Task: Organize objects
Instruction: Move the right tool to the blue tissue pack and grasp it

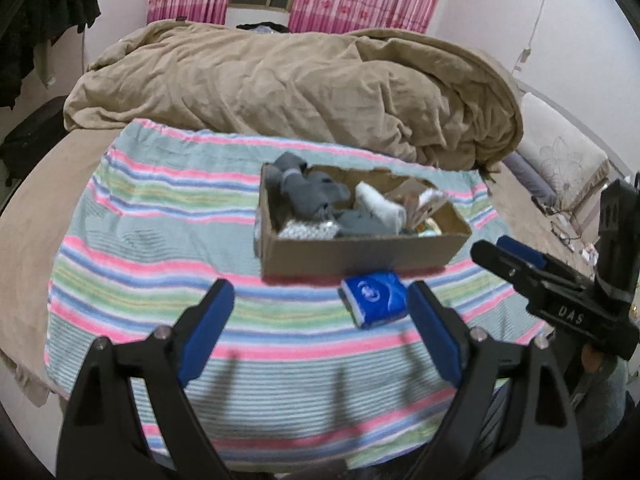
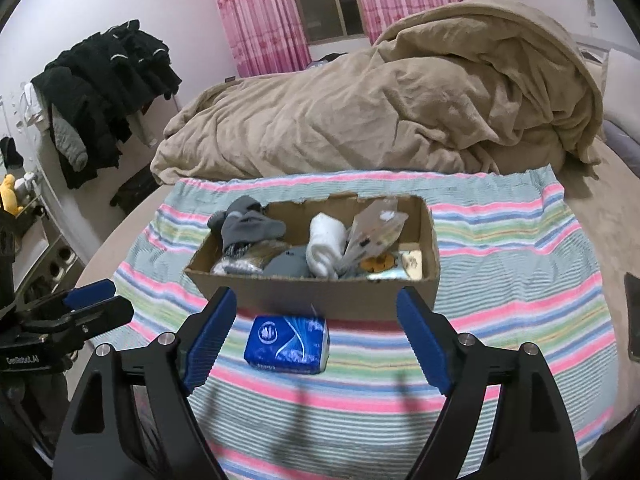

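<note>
A blue tissue pack [image 1: 376, 298] [image 2: 289, 339] lies on the striped cloth [image 1: 160, 216] [image 2: 500, 264] just in front of a cardboard box [image 1: 352, 254] [image 2: 328, 294]. The box holds grey socks [image 2: 250, 226], a white sock roll [image 2: 326, 242], a clear packet [image 2: 374, 226] and other small items. My left gripper [image 1: 320, 304] is open and empty, with the pack beside its right finger. My right gripper [image 2: 316, 312] is open and empty, above the pack and nearer to me. Each gripper shows at the edge of the other's view.
A rumpled tan duvet [image 1: 300, 80] [image 2: 380, 112] is heaped on the bed behind the box. Dark clothes [image 2: 104, 92] hang at the left. Pink curtains [image 2: 256, 12] and a window are at the back wall. A white cushion [image 1: 560, 148] lies at the right.
</note>
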Available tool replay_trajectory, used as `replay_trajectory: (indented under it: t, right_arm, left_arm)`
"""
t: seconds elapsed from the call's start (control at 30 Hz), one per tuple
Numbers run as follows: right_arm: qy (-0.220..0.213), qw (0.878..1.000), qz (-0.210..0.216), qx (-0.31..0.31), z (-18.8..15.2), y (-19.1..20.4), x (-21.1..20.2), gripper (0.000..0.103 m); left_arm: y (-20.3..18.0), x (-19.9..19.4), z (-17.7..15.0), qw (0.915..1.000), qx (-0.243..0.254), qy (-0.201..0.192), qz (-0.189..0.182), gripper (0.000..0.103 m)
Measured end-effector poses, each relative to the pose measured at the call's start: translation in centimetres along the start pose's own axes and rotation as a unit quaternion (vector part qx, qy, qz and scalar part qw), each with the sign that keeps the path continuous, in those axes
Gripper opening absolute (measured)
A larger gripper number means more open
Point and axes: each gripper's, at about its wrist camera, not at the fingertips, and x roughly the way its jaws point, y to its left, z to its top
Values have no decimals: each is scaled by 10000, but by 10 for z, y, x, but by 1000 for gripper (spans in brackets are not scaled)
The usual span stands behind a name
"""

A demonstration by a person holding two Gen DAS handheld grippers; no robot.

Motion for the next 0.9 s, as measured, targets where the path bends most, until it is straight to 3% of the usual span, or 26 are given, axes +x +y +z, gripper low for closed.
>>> replay_trajectory:
  t: [0.37,0.9]
  right_arm:
    - [324,9995,37,-32,-18,6,23,85]
    - [1104,9933,218,-251,-45,30,98,85]
  left_arm:
    - [19,25,-24,9993,-137,302,153,89]
    - [55,66,-41,9962,-402,722,282,89]
